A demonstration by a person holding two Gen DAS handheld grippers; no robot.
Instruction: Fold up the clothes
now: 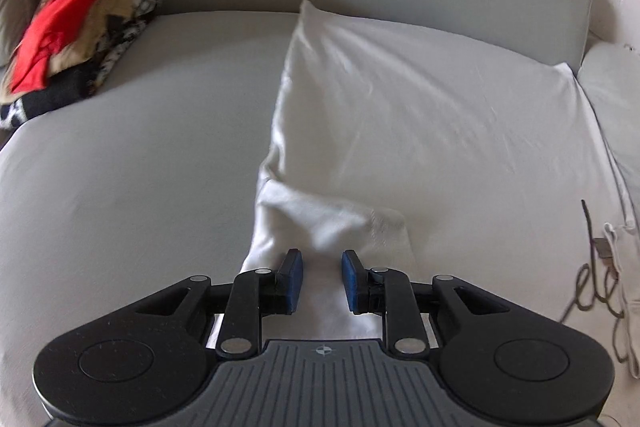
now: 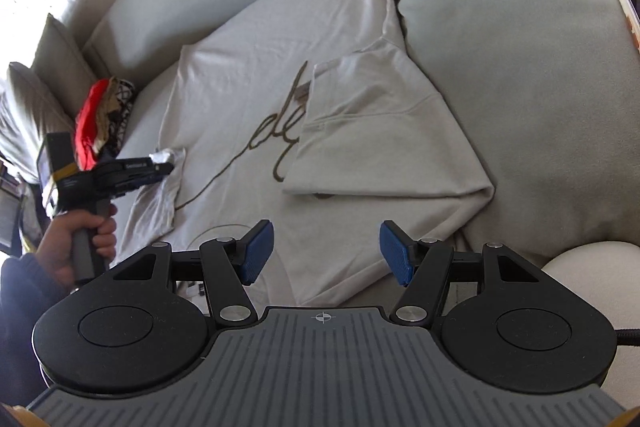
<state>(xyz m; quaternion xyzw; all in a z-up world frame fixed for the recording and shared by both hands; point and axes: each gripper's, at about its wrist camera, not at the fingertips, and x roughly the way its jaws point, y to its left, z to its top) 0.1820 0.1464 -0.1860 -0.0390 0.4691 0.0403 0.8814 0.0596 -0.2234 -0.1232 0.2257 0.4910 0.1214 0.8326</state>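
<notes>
A white T-shirt [image 2: 240, 99] with dark cursive lettering lies spread on a grey sofa; its right side is folded over the middle. In the left wrist view the shirt [image 1: 420, 115] stretches away, with its left sleeve [image 1: 320, 219] bunched just in front of my left gripper [image 1: 322, 277]. The jaws stand partly apart around the sleeve cloth without pinching it. In the right wrist view the left gripper [image 2: 160, 167] sits at the sleeve, held by a hand. My right gripper [image 2: 326, 251] is wide open and empty above the shirt's near edge.
A pile of red, tan and black-and-white clothes [image 1: 72, 39] lies at the sofa's far left, also in the right wrist view [image 2: 102, 115]. Grey sofa cushions [image 2: 520, 67] surround the shirt. A phone [image 2: 630, 11] lies at the right edge.
</notes>
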